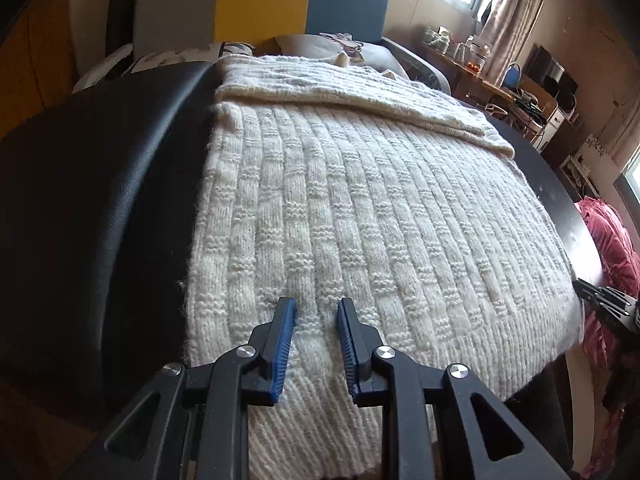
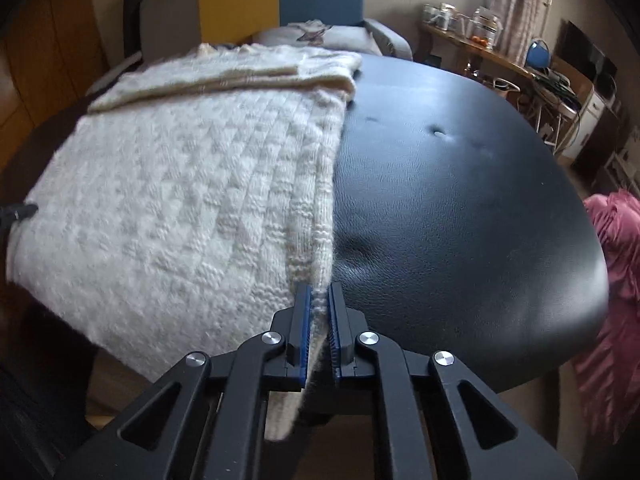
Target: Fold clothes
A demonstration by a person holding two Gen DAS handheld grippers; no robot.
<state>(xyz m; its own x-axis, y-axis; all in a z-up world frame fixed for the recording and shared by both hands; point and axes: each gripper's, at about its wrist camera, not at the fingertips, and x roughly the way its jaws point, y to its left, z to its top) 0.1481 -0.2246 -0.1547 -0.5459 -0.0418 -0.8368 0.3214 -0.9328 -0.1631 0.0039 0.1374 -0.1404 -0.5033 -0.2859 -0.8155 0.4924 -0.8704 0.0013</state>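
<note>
Sweater (image 1: 360,208), cream knit, lies flat on the black counter (image 2: 460,200), its ribs running straight away from both hand-held grippers, far end already doubled over on itself. Your left hand-held gripper (image 1: 317,312) sits over the near hem, jaws parted, holding nothing. Your right hand-held gripper (image 2: 319,300) is at the sweater's near right corner, jaws nearly closed with the knit edge between them. Hem drops past the counter's near edge, out of view; the far end is hard to make out.
</note>
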